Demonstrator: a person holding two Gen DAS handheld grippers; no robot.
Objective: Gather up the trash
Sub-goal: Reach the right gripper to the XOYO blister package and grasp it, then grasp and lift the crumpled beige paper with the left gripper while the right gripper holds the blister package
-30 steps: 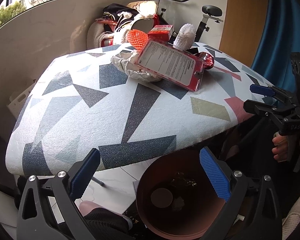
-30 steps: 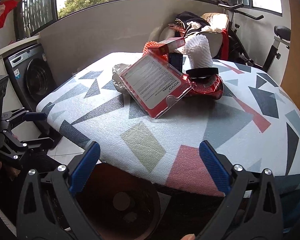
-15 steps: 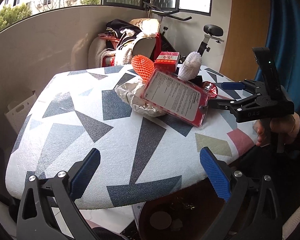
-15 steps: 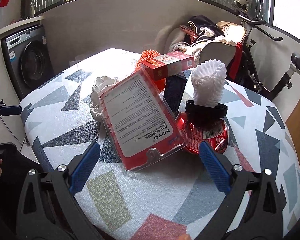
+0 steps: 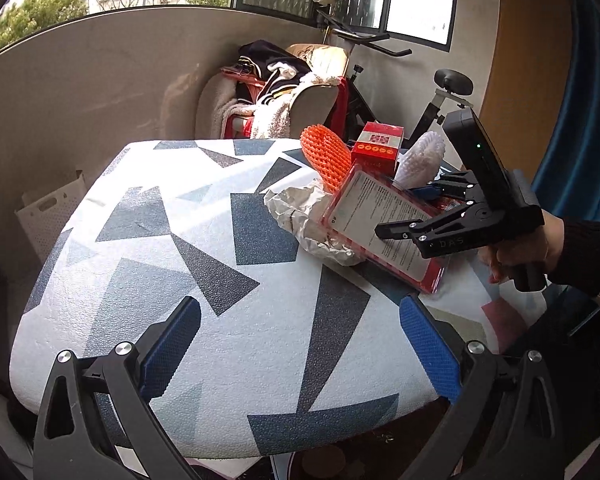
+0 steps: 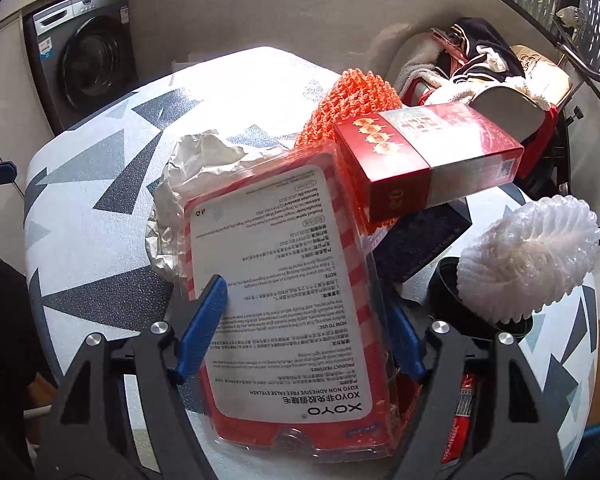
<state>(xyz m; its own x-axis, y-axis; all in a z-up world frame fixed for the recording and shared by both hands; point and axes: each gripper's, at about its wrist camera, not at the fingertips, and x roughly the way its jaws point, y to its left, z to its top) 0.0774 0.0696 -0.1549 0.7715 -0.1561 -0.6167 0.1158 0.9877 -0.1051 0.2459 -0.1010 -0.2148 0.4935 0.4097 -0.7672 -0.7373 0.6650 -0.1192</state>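
Note:
A pile of trash sits on the patterned table (image 5: 204, 280): a red plastic XOYO package (image 6: 284, 312), crumpled foil (image 6: 196, 160), an orange foam net (image 6: 356, 100), a red box (image 6: 424, 156), a white foam net (image 6: 528, 256) and a red wrapper (image 6: 460, 420). My right gripper (image 6: 300, 332) is open, its jaws on either side of the red package (image 5: 384, 224), not closed on it. It also shows in the left wrist view (image 5: 416, 212). My left gripper (image 5: 300, 340) is open and empty above the table's near edge.
A washing machine (image 6: 84, 64) stands at the far left. A chair heaped with clothes (image 5: 284, 92) and an exercise bike (image 5: 440, 104) stand behind the table. A brown bin (image 5: 320, 460) shows under the table's near edge. A blue curtain (image 5: 580, 100) hangs at the right.
My right gripper has moved forward over the table until its jaws straddle the red package. My left gripper has risen and moved in over the table edge; the bin has nearly dropped out of view.

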